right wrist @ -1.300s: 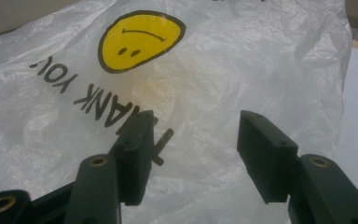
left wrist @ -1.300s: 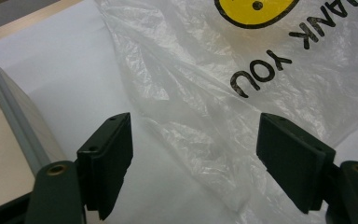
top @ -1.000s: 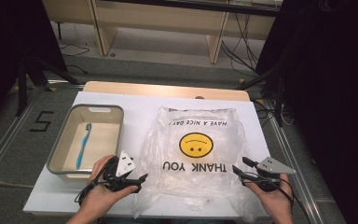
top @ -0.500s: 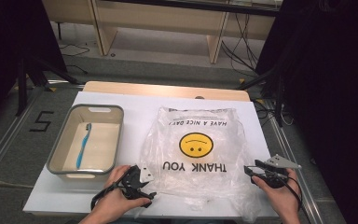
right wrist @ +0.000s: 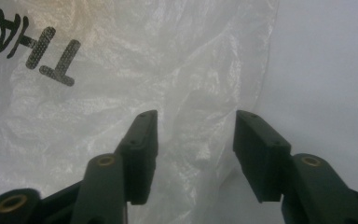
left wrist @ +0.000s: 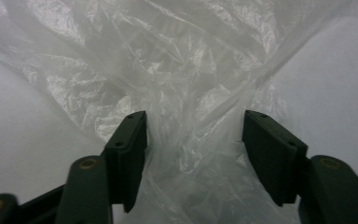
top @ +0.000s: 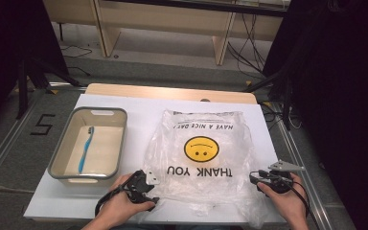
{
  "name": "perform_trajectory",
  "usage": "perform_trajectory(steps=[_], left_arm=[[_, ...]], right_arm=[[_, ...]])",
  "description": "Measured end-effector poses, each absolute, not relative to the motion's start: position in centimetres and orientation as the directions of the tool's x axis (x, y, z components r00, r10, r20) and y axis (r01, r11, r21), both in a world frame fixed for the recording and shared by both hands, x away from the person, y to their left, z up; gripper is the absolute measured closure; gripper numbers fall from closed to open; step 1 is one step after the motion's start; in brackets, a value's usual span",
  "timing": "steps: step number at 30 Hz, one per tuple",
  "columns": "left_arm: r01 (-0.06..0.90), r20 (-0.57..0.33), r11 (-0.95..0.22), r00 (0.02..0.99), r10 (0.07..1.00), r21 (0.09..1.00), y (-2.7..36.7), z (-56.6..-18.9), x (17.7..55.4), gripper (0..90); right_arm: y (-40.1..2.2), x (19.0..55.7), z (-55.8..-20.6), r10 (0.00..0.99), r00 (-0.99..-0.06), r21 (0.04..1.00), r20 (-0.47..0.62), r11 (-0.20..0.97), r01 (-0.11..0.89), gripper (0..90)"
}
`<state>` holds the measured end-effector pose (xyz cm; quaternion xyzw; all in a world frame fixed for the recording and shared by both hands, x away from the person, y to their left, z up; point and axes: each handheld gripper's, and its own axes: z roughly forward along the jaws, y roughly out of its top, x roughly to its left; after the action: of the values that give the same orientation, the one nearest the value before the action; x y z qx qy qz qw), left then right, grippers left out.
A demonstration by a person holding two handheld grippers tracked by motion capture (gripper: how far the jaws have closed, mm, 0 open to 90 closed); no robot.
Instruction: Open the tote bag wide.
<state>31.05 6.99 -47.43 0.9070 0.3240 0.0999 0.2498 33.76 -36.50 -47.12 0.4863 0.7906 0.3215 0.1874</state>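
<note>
My left gripper [left wrist: 193, 154] sits at the bottom of its own view with bunched film of the plastic bag [left wrist: 186, 93] rising between the two black pads. The jaws have just been closing, yet they stand partly apart with a gap on either side of the ridge, so nothing is pinched. I judge I came in low at this corner because the film puckers up here and gives something to catch. In the high view this gripper [top: 148, 191] lies at the lower centre-left, at the bag's near left corner.

My right gripper [right wrist: 196, 154] does the same at the bag's other side: its jaws have just been closing too and remain about half apart, with flat film under them and the bag's edge running up the frame just right of centre. In the high view it [top: 261, 179] is at the lower right, beside the bag's near right edge. Having one gripper on each side looks to me like the way to lift or spread the mouth evenly.

The bag [top: 201, 158] lies flat in the middle of the white table [top: 139, 110], printed face up, lettering upside down. At left, well apart from it, a grey tub [top: 60, 160] holds a blue toothbrush [top: 85, 149].

Whether I am over one layer or both I cannot tell, as the clear film hides its own seams, and the bag's near edge trails off crumpled at the bottom of the frame.
</note>
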Motion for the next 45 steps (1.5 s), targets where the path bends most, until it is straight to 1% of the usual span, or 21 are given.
perform_trajectory(steps=[1,2,7,8,9,10,11,12,13,14,16,18,24,28,34,37,39,40,41,42,45], left_arm=[[0.544,0.006,-0.662,0.770,0.638,0.515,7.0,-47.4,31.1,43.3],[0.553,-0.010,-0.658,0.769,0.639,0.510,7.0,-47.4,31.2,48.3],[0.575,-0.012,-0.652,0.755,0.656,0.494,7.1,-47.2,31.6,61.3],[0.579,-0.012,-0.651,0.752,0.660,0.491,7.0,-47.1,31.7,61.3],[0.579,-0.008,-0.653,0.751,0.660,0.489,7.0,-47.1,31.8,66.8],[0.579,-0.006,-0.653,0.750,0.661,0.488,7.0,-47.1,31.8,69.6],[0.575,0.001,-0.658,0.752,0.659,0.486,6.9,-47.1,31.9,71.8],[0.573,0.006,-0.659,0.753,0.658,0.487,6.9,-47.1,31.9,71.8],[0.571,0.011,-0.661,0.753,0.658,0.488,6.8,-47.1,31.9,74.4],[0.567,0.018,-0.663,0.754,0.657,0.489,6.8,-47.1,32.0,78.9],[0.562,0.028,-0.668,0.754,0.656,0.487,6.7,-47.0,32.1,83.6],[0.559,0.036,-0.673,0.756,0.654,0.484,6.7,-47.0,32.3,86.1],[0.541,0.094,-0.689,0.750,0.655,0.482,6.4,-46.9,33.1,88.1],[0.538,0.135,-0.672,0.721,0.680,0.508,6.2,-46.3,34.3,88.4],[0.537,0.169,-0.670,0.702,0.692,0.512,5.6,-46.2,35.7,88.4],[0.529,0.205,-0.669,0.684,0.700,0.522,5.3,-45.9,36.7,88.3],[0.520,0.240,-0.676,0.671,0.702,0.522,5.2,-45.7,37.4,88.1],[0.516,0.252,-0.671,0.660,0.708,0.532,5.1,-45.7,37.7,88.1],[0.515,0.264,-0.674,0.655,0.708,0.530,5.0,-45.6,38.0,88.1],[0.514,0.270,-0.672,0.650,0.710,0.533,5.0,-45.6,38.3,88.0],[0.513,0.294,-0.671,0.631,0.718,0.536,4.8,-45.7,39.2,87.7]], right_arm=[[-36.5,33.8,-47.1,0.889,-0.457,0.691,0.016,0.320,0.648,53.7],[-36.5,33.8,-47.1,0.884,-0.467,0.680,0.020,0.330,0.655,59.5],[-36.3,33.8,-47.2,0.875,-0.482,0.644,0.032,0.351,0.680,76.0],[-36.3,33.8,-47.2,0.875,-0.482,0.644,0.032,0.351,0.680,76.0],[-36.3,33.9,-47.4,0.875,-0.483,0.628,0.038,0.355,0.692,82.5],[-36.3,33.9,-47.4,0.874,-0.485,0.624,0.043,0.355,0.696,85.4],[-36.3,33.9,-47.4,0.872,-0.486,0.623,0.052,0.352,0.699,87.8],[-36.3,33.9,-47.4,0.872,-0.486,0.623,0.052,0.352,0.699,87.8],[-36.3,33.9,-47.4,0.870,-0.489,0.618,0.059,0.353,0.702,90.0],[-36.3,33.9,-47.3,0.872,-0.484,0.614,0.067,0.346,0.709,90.0],[-36.3,34.0,-47.3,0.874,-0.479,0.610,0.077,0.339,0.717,90.0],[-36.3,34.0,-47.2,0.877,-0.473,0.612,0.082,0.330,0.718,90.0],[-36.4,34.0,-46.9,0.886,-0.457,0.637,0.080,0.307,0.707,90.0],[-36.4,33.9,-46.6,0.892,-0.445,0.648,0.078,0.294,0.703,90.0],[-36.3,34.0,-46.5,0.892,-0.444,0.664,0.084,0.282,0.692,90.0],[-36.2,33.9,-46.5,0.890,-0.448,0.672,0.085,0.281,0.686,90.0],[-35.7,33.8,-46.2,0.868,-0.486,0.692,0.102,0.290,0.662,79.2],[-35.7,33.8,-46.2,0.868,-0.486,0.692,0.102,0.290,0.662,79.2],[-35.5,33.8,-46.1,0.852,-0.513,0.702,0.102,0.304,0.644,75.0],[-34.8,33.6,-46.0,0.810,-0.575,0.725,0.115,0.327,0.606,67.4],[-33.6,33.6,-46.0,0.751,-0.654,0.740,0.096,0.386,0.551,58.6]])
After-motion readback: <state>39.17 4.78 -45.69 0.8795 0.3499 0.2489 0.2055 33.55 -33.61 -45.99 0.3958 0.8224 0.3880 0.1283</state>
